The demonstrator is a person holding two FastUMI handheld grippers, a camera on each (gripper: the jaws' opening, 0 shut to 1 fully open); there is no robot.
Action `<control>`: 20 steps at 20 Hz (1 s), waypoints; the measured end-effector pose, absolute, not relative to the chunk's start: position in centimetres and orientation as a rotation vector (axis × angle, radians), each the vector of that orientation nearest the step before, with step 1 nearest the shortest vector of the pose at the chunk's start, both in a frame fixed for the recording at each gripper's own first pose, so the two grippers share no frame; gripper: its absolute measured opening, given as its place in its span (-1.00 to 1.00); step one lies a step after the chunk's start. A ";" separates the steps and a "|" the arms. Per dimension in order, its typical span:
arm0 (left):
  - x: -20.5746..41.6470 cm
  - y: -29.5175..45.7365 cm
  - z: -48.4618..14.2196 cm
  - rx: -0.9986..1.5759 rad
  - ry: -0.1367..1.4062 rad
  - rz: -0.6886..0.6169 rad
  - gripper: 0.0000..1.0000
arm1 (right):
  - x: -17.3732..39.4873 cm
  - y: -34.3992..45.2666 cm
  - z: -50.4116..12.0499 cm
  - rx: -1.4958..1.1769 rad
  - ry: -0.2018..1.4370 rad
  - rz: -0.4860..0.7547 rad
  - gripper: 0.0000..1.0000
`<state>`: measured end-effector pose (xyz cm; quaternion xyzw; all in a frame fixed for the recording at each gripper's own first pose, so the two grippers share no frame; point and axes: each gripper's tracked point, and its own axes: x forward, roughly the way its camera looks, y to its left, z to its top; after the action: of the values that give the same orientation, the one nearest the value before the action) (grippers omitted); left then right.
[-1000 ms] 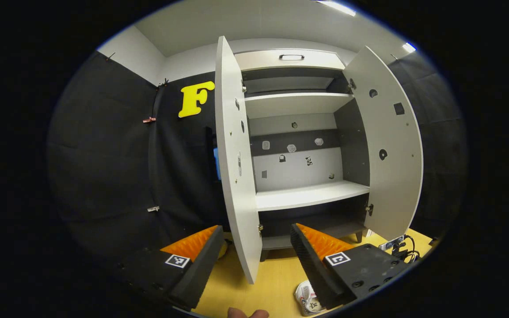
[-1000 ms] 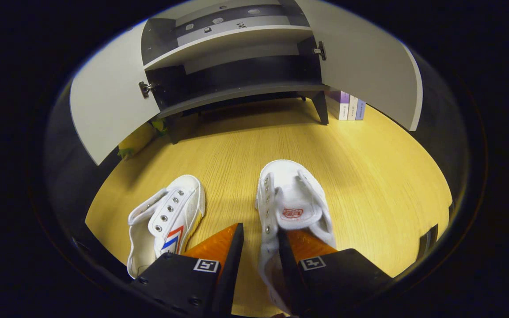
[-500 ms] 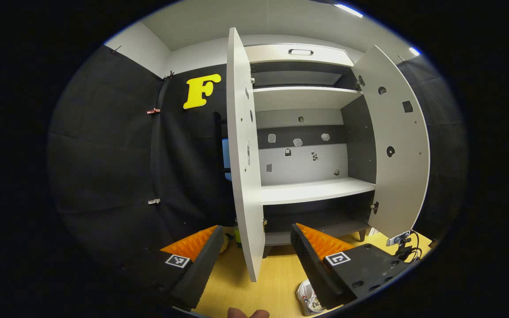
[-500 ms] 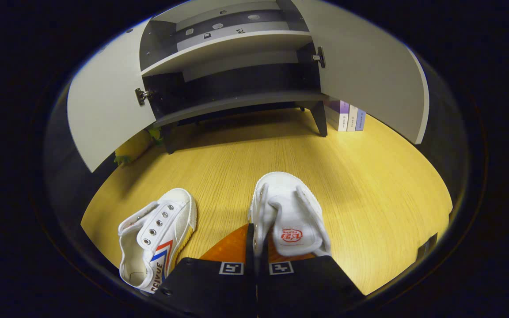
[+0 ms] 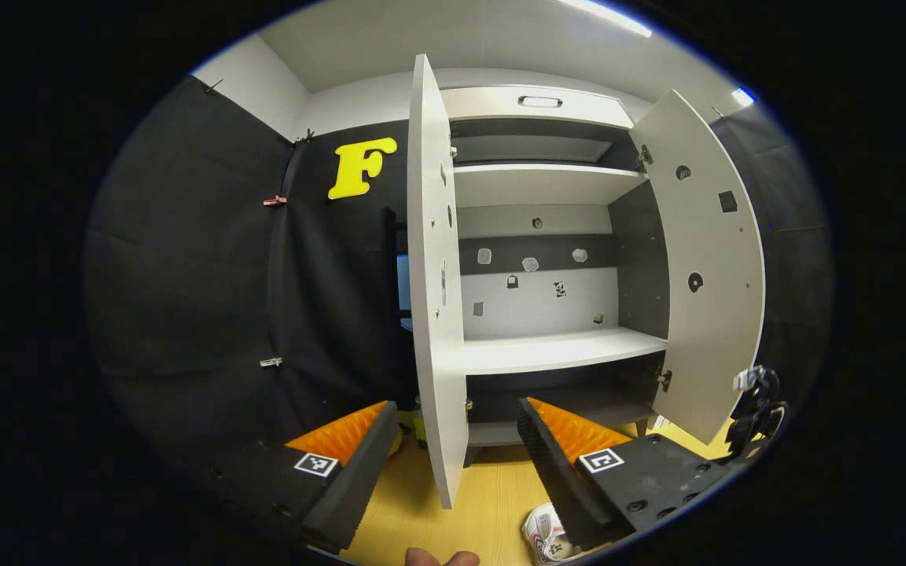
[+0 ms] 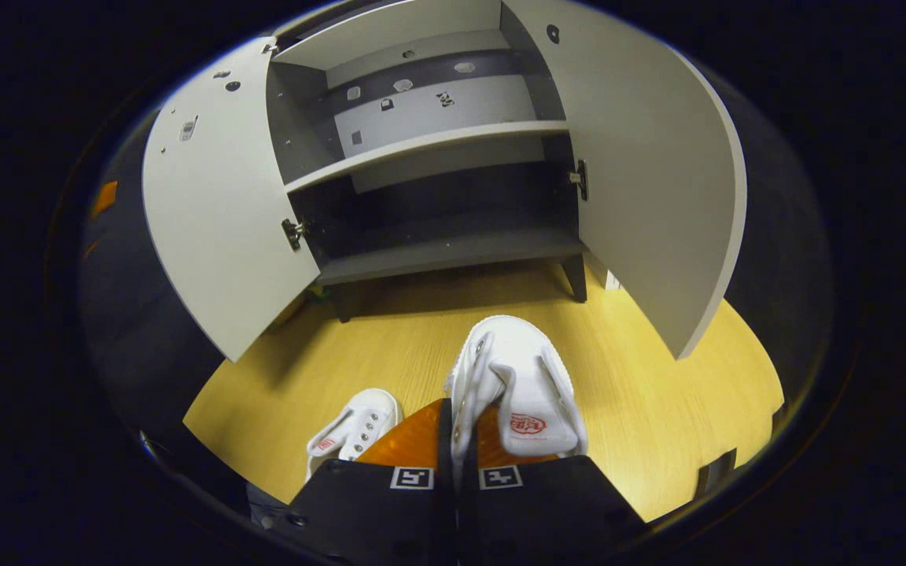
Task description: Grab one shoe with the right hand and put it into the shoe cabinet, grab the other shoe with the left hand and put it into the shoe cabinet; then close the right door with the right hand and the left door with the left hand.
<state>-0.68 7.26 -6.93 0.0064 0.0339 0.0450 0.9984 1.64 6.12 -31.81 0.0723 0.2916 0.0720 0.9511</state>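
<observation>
Right gripper (image 6: 454, 428) clamped on white shoe (image 6: 516, 377) side wall, second shoe (image 6: 352, 431) on floor, left gripper (image 5: 453, 428) jaws wide, shoe cabinet (image 6: 429, 196) doors open.

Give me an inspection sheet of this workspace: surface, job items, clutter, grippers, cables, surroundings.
Surface: yellow wood-grain floor, bare in front of the cabinet.
Job's things: shoe cabinet stands with left door and right door both open, shelves bare; held shoe is a white sneaker gripped by its side wall; other shoe lies on the floor to its left.
Clutter: a yellow object low behind the left door, too hidden to name.
Grippers: right gripper shut on the held shoe; left gripper open, holding nothing, facing the left door's edge.
Cables: dark cables by the right door's outer edge.
Surroundings: black cloth wall, white ceiling with strip lights.
</observation>
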 end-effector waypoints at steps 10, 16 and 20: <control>-0.2 5.7 -7.1 -0.040 0.064 0.035 0.90 | 11.3 9.8 -14.2 0.178 0.480 0.208 -0.88; 0.4 4.8 -6.5 -0.047 0.034 0.011 0.90 | 21.6 10.7 -7.6 0.086 0.407 0.204 -0.88; 1.4 3.9 -6.8 -0.072 0.044 0.009 0.90 | 28.9 11.3 -7.0 0.033 0.407 0.204 -0.88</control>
<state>1.41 3.89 -6.85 -0.0362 0.0222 0.0043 0.9991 28.92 11.29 -6.99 0.0165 0.2019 0.1010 0.9741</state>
